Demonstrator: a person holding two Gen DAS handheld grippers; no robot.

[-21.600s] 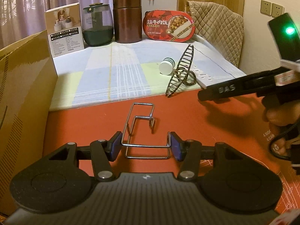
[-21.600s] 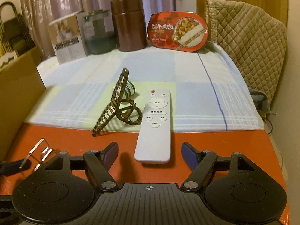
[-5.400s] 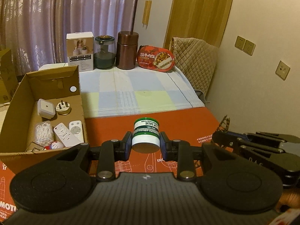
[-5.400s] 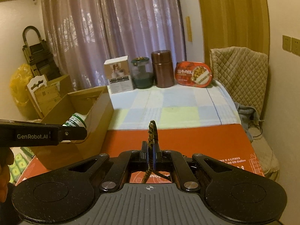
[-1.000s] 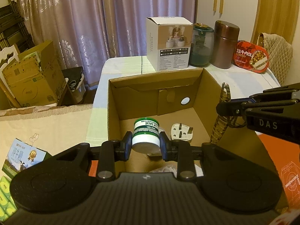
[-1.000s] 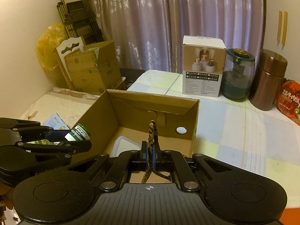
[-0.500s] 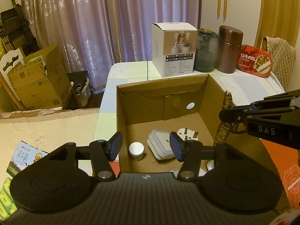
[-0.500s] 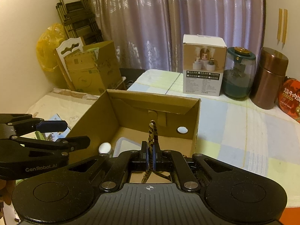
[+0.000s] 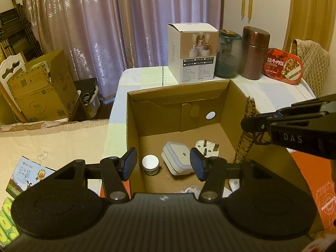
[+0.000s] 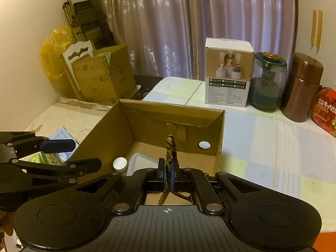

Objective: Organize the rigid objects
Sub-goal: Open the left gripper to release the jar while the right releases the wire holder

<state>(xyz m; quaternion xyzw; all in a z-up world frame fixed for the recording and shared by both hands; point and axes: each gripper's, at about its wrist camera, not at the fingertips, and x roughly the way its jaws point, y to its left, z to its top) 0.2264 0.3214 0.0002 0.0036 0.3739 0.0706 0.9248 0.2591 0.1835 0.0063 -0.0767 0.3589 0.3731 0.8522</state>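
My left gripper [image 9: 163, 166] hangs open over the near left of the open cardboard box [image 9: 178, 88], with nothing between its fingers. The small white-capped salve jar [image 9: 150, 164] stands upright on the box floor just below it, beside a white square container [image 9: 178, 161] and a white plug [image 9: 206, 147]. My right gripper [image 10: 168, 174] is shut on a brown ribbed hair clip [image 10: 170, 149] and holds it upright above the box's near right side. In the left wrist view the right gripper [image 9: 245, 124] and the clip [image 9: 244, 145] come in from the right.
Behind the box, on a checked cloth, stand a white product box [image 9: 193, 52], a green glass jar [image 9: 227, 54], a copper canister [image 9: 255, 52] and a red food tub [image 9: 284, 66]. Cardboard cartons [image 9: 42, 88] and a folded ladder [image 10: 88, 25] fill the left.
The left gripper has opened and let go of the salve jar, which now stands on the box floor. The right gripper keeps its grip on the clip and has not moved.
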